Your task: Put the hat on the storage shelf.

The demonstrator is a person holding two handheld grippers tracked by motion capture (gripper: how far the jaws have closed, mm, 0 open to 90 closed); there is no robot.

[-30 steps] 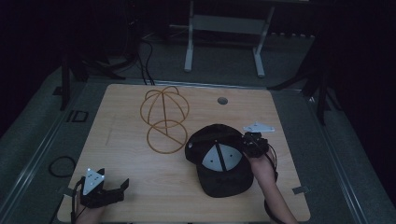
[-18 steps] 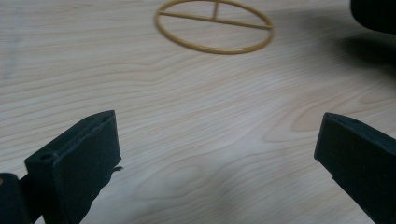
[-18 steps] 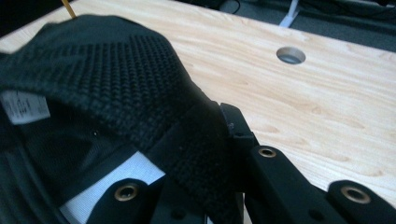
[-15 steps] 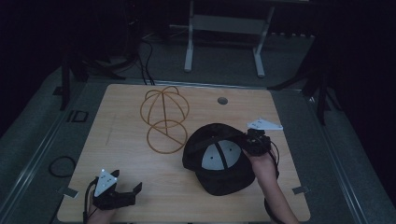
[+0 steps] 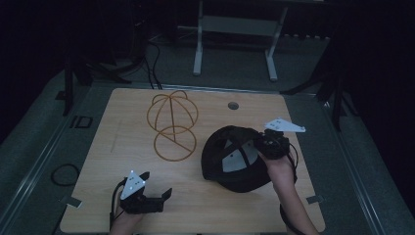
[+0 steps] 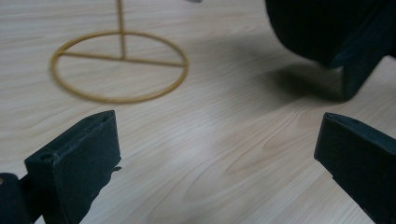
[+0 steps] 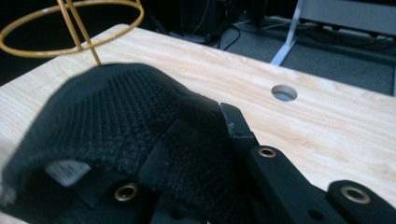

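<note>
Cap (image 5: pixel 230 161) sits clamped in right claw (image 5: pixel 262 143); left claw (image 5: pixel 156 191) gapes wide, empty.

Black cap (image 6: pixel 327 28) cut off by the left gripper view's top edge, wire stand's (image 7: pixel 70 28) top likewise.

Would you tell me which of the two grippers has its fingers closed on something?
The right gripper, at the far rim of the black mesh cap, pinches the cap's edge. The left gripper has its fingers spread over bare wood.
</note>
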